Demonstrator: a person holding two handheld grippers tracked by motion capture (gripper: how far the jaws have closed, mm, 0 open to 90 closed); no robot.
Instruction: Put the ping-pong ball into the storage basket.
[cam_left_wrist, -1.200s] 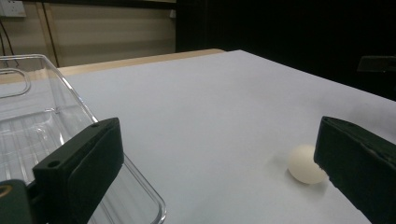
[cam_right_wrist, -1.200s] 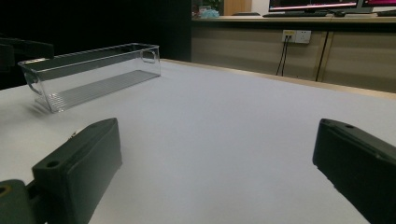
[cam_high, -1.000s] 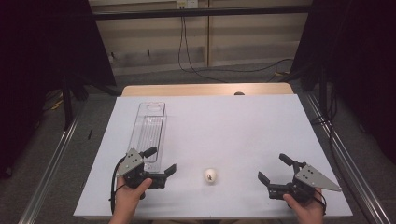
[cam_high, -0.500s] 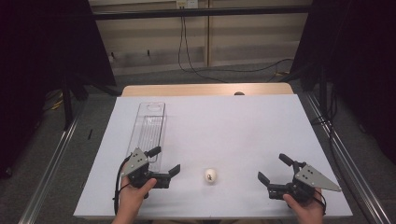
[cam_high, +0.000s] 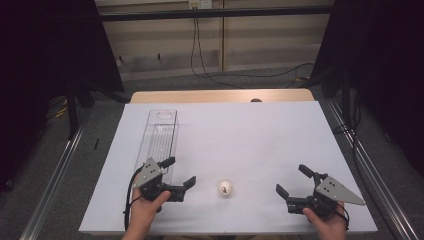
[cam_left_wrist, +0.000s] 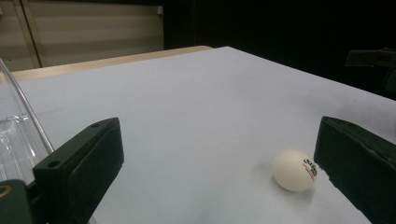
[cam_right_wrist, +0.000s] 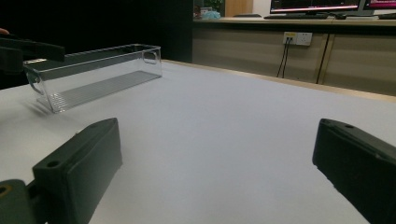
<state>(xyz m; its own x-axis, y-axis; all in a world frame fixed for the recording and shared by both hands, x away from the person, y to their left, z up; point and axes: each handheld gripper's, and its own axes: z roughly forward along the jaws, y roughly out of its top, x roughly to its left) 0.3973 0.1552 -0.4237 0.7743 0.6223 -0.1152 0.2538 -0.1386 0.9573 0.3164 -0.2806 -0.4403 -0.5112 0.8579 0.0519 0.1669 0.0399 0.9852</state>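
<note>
A white ping-pong ball (cam_high: 225, 188) with a small printed mark lies on the white table (cam_high: 250, 135) near its front edge. My left gripper (cam_high: 181, 170) is held just left of the ball, open, with its jaws pointing toward it. In the left gripper view the ball (cam_left_wrist: 295, 170) rests close to the right jaw, and my left gripper (cam_left_wrist: 219, 140) has nothing between its fingers. My right gripper (cam_high: 291, 179) is open to the right of the ball, low over the table. The right gripper view has my right gripper (cam_right_wrist: 217, 140) wide open over bare tabletop.
A long clear plastic bin (cam_high: 159, 137) lies on the left of the table, just behind the left gripper; the same bin (cam_right_wrist: 93, 74) is far left in the right gripper view. A wooden strip (cam_high: 220, 96) borders the far edge. Metal rails flank the table.
My left gripper has shifted slightly right toward the ball. The right gripper and the ball have stayed where they were.
</note>
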